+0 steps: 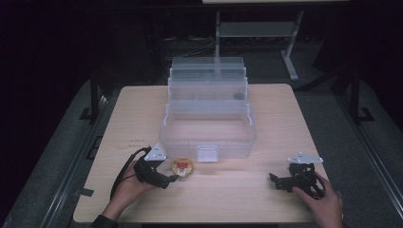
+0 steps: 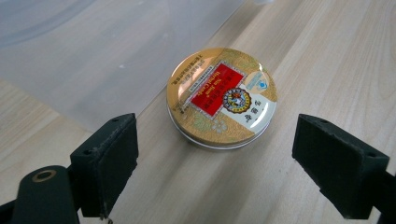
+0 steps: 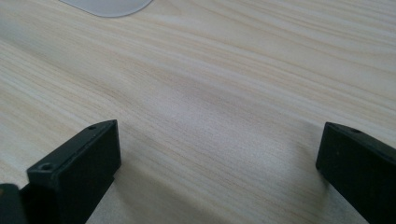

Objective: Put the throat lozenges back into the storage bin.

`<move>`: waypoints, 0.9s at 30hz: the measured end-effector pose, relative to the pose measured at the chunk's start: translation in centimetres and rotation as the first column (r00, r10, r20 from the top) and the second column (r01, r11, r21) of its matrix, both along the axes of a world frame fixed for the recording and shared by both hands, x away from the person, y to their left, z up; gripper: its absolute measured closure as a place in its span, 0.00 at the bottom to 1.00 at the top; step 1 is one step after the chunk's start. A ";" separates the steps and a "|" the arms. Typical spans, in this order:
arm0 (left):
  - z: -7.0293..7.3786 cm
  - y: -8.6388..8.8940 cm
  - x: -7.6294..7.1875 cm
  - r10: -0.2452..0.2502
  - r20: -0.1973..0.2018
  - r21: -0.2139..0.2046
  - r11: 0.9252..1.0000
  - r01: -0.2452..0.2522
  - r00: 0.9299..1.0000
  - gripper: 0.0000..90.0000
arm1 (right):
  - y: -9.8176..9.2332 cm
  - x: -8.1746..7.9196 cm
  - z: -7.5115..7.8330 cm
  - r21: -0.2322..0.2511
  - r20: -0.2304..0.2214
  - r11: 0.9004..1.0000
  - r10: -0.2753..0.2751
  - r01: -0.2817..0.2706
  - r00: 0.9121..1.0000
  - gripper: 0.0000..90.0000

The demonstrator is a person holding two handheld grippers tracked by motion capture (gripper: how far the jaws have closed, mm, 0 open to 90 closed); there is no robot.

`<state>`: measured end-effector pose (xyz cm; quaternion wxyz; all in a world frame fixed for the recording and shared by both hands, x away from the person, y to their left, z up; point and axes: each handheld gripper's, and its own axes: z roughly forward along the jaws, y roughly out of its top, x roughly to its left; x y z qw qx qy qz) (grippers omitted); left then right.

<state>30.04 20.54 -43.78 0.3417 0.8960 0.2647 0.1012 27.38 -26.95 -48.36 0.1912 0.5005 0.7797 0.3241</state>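
Observation:
A round gold tin [image 1: 183, 167] with a red label lies flat on the wooden table, just in front of the clear plastic tiered box [image 1: 207, 118]. In the left gripper view the tin [image 2: 222, 97] sits a little ahead of my left gripper [image 2: 229, 170], whose jaws stand wide apart with nothing between them. From above, the left gripper [image 1: 172, 178] is held low at the tin's near-left side. My right gripper [image 1: 273, 180] rests near the table's front right, open; the right gripper [image 3: 217, 168] has bare wood between its jaws.
The clear box is opened out, its trays stepped up toward the far side, with a small dark item [image 1: 238, 96] in one upper tray. A corner of the box [image 3: 108, 5] shows in the right gripper view. The table's front edge [image 1: 199, 221] is near both hands.

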 end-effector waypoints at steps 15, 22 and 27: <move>-0.7 -1.7 0.6 -0.029 -0.014 0.019 0.999 0.029 0.999 0.15 | 0.0 0.0 0.0 0.000 0.000 1.000 0.000 0.000 1.000 0.00; -0.9 -2.3 0.8 -0.036 -0.020 0.025 0.999 0.037 0.999 0.15 | 0.0 0.0 0.0 0.000 0.000 1.000 0.000 0.000 1.000 0.00; -1.0 -2.6 1.1 -0.040 -0.019 0.040 0.998 0.040 0.999 0.15 | 0.0 0.0 0.0 0.000 0.000 1.000 0.000 0.000 1.000 0.00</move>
